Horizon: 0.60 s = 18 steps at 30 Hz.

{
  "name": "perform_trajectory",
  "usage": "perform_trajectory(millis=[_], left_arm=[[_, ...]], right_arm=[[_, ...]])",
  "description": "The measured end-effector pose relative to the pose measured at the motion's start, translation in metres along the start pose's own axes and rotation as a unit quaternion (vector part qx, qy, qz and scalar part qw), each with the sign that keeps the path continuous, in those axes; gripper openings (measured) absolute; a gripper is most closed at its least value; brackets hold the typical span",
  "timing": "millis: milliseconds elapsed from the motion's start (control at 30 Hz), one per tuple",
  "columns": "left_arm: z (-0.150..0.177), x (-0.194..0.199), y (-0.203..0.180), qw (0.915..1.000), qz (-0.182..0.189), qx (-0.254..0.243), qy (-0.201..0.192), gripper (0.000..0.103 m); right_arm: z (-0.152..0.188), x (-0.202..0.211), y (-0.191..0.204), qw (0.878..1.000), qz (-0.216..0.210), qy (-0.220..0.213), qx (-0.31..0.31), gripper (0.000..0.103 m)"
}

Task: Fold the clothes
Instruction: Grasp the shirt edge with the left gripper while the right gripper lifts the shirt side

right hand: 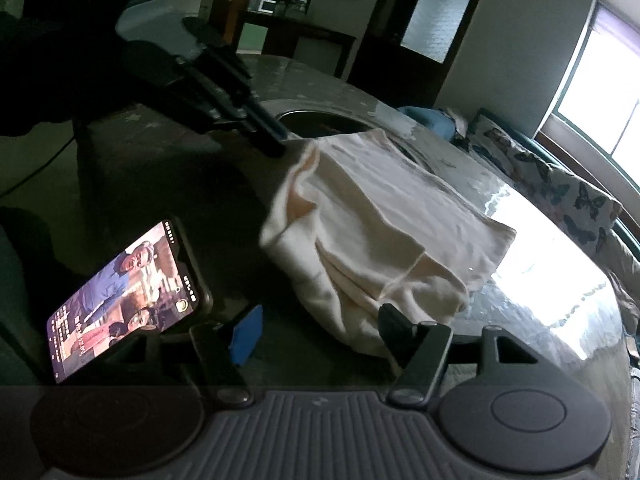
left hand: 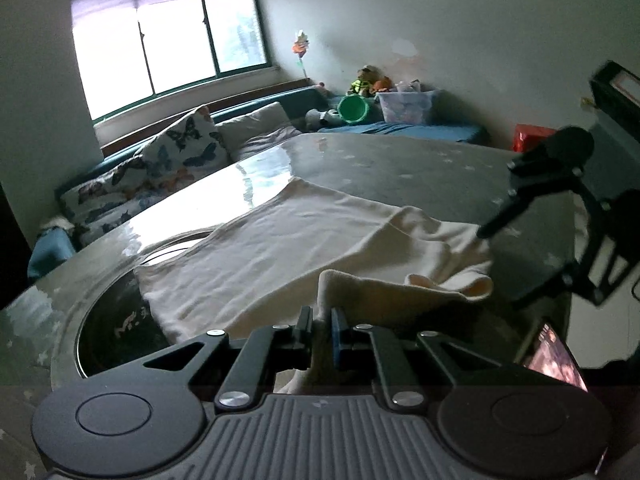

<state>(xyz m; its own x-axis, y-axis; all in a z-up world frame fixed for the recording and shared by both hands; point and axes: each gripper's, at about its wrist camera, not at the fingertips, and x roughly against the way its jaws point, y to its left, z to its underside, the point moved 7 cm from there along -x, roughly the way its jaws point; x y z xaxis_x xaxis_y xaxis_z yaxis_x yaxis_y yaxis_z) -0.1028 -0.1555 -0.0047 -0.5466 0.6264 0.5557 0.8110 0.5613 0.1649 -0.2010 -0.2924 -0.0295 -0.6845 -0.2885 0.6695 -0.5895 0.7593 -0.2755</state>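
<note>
A cream garment (left hand: 288, 240) lies spread on the glossy table (left hand: 400, 160), with its near corner lifted. My left gripper (left hand: 321, 330) is shut on that lifted fold of cloth. In the right wrist view the same garment (right hand: 384, 220) lies partly folded, and the left gripper (right hand: 276, 142) holds its far corner. My right gripper (right hand: 320, 328) is open and empty, its fingers either side of the garment's near edge. It shows at the right of the left wrist view (left hand: 490, 230), just above the cloth.
A lit phone (right hand: 124, 300) lies on the table to the left of the right gripper. A dark round inset (left hand: 116, 320) is set in the table under the garment. A butterfly cushion (left hand: 180, 152) and bench with toys stand behind.
</note>
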Motion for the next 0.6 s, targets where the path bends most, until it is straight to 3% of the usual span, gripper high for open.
perform_trajectory(millis=[400, 600], left_arm=[[-0.001, -0.009, 0.008, 0.9998, 0.004, 0.017, 0.009, 0.010], [0.000, -0.009, 0.008, 0.9998, 0.008, 0.018, 0.010, 0.010]], right_arm=[[-0.010, -0.013, -0.002, 1.000, 0.006, -0.023, -0.005, 0.063], [-0.017, -0.021, -0.006, 0.999, 0.011, -0.029, -0.020, 0.050]])
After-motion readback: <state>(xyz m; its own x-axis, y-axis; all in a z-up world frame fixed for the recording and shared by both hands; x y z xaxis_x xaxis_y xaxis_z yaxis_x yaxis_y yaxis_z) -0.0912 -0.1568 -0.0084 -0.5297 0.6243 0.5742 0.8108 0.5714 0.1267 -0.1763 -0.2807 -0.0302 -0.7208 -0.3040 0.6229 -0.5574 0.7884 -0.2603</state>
